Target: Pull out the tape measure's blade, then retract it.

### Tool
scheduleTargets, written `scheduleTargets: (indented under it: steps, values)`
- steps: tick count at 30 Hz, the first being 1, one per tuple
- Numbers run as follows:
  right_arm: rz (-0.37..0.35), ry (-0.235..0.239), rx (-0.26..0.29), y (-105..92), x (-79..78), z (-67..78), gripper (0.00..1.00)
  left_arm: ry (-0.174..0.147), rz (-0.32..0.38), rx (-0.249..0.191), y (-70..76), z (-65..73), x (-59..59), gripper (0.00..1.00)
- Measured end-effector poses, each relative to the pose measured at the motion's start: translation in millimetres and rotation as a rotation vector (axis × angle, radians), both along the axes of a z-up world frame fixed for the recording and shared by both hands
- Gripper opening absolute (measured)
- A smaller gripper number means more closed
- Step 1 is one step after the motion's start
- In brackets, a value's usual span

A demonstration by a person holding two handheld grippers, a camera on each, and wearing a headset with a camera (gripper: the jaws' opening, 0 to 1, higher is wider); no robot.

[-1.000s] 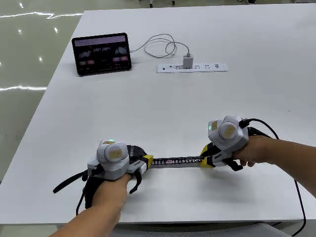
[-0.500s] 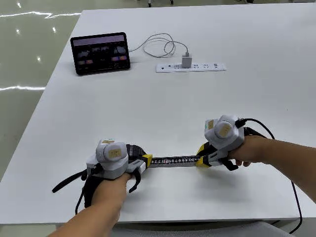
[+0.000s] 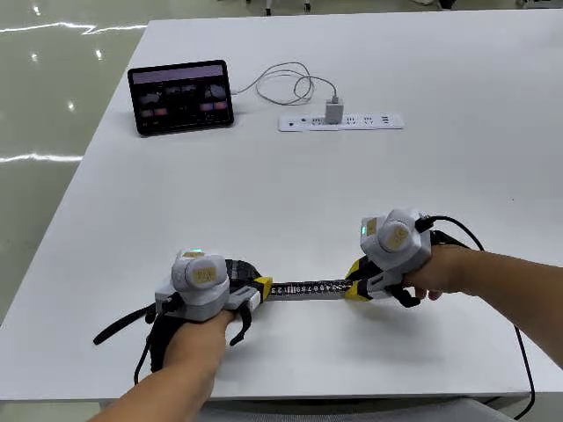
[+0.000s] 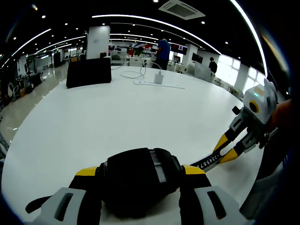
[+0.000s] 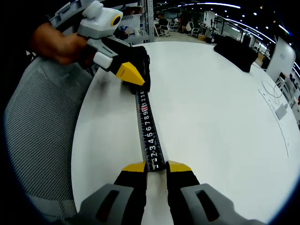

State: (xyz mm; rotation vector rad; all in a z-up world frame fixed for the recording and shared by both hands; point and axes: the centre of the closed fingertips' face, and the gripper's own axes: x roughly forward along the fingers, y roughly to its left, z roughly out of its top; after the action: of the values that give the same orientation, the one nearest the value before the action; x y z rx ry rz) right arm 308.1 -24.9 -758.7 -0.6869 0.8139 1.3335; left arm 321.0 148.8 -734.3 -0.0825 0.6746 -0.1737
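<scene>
A black tape measure case (image 3: 241,270) lies near the table's front edge, with my left gripper (image 3: 257,291) shut on it. In the left gripper view the case (image 4: 138,180) sits between the yellow-tipped jaws. Its dark numbered blade (image 3: 308,287) runs right, low over the table, to my right gripper (image 3: 354,291), which is shut on the blade's end. In the right gripper view the blade (image 5: 148,133) stretches from the jaws of my right gripper (image 5: 157,167) to the case (image 5: 140,65), which the left gripper (image 5: 117,56) holds.
A black tablet (image 3: 181,95) stands at the back left of the white table (image 3: 290,202). A white power strip (image 3: 341,120) with a charger and a looped cable lies behind the middle. The table's front edge runs just below both hands.
My right gripper has moved left toward the left one with the blade's end in it, and the stretch of blade showing has grown shorter. The left gripper and case have stayed put.
</scene>
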Motion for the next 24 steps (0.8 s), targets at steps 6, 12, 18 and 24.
scheduleTargets:
  steps: [6, 12, 18, 24]
  values:
    - [-0.008, 0.007, 0.002, 2.1, -0.1, -0.8, 0.11, 0.001, -0.001, 0.001, -0.3, 0.0, 0.0, 0.63]
    - [-0.009, 0.009, 0.005, 4.2, -0.4, -1.1, 0.11, 0.003, -0.002, -0.001, -0.2, 0.1, 0.0, 0.63]
    - [-0.012, 0.012, 0.011, 7.6, 0.1, -1.3, 0.11, 0.002, -0.003, -0.001, -0.1, 0.4, 0.4, 0.63]
    - [-0.013, 0.015, 0.02, 12.3, -0.1, -1.0, 0.11, 0.002, -0.004, -0.001, -0.1, 0.2, 0.4, 0.63]
